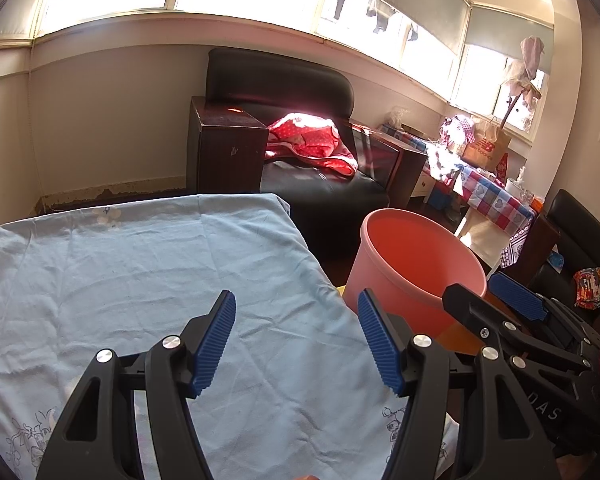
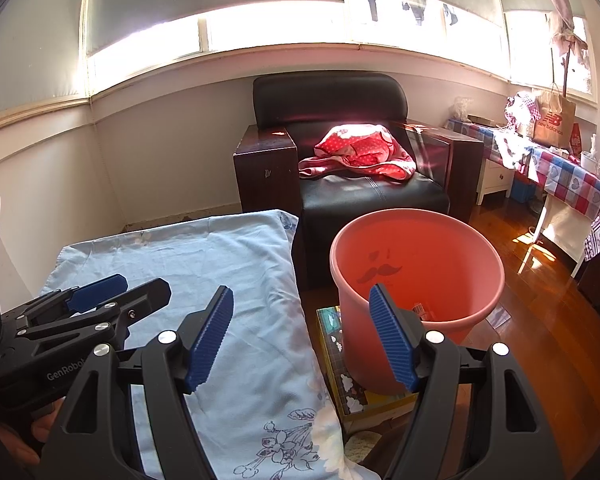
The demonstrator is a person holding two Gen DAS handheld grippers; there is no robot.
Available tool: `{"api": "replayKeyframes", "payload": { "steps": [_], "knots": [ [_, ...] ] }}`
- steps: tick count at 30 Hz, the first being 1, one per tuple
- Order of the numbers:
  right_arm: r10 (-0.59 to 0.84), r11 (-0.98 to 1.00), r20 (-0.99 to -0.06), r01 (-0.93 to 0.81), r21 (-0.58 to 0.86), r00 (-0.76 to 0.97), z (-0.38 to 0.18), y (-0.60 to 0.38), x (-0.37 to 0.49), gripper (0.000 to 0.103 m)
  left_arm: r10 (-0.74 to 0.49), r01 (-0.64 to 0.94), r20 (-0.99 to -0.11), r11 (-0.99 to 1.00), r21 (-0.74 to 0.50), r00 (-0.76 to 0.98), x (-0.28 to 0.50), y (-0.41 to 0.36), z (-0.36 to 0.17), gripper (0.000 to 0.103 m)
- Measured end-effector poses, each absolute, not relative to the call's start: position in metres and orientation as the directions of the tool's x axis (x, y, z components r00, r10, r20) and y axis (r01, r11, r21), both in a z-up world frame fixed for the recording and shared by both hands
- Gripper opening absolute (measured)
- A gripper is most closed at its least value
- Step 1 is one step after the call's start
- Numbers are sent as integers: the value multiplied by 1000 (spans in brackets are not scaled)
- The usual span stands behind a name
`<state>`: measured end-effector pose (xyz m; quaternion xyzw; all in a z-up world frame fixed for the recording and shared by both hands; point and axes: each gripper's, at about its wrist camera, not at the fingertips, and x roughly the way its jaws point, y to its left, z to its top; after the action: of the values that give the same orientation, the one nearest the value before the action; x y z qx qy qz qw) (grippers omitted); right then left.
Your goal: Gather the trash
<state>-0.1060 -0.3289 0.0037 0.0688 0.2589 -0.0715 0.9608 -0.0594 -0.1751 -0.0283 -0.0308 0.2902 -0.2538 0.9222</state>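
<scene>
At lower left the blue cloth [image 1: 148, 288] lies bare, no trash on it that I can see. My left gripper [image 1: 296, 344] hangs over it, jaws apart and empty; my right gripper [image 2: 300, 340] likewise. The pink bin [image 2: 416, 280] at centre right holds a small scrap, so collecting looks nearly done. A box [image 2: 340, 360] sits against the bin's foot; the armchair [image 2: 340, 152] stands behind.

Cloth-covered table [image 2: 204, 280] at nine o'clock, bin [image 2: 416, 276] at three beside it on a box [image 2: 340, 364], armchair [image 2: 340, 152] at twelve behind both, garment [image 2: 360, 152] on its seat.
</scene>
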Motion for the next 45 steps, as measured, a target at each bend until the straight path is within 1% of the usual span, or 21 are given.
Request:
{"api": "replayKeyframes", "payload": {
  "steps": [45],
  "knots": [
    [-106, 980, -500, 176, 94, 860, 6, -330, -111, 71, -490, 460, -521, 866, -196, 699, -62, -177, -32, 63]
  ]
}}
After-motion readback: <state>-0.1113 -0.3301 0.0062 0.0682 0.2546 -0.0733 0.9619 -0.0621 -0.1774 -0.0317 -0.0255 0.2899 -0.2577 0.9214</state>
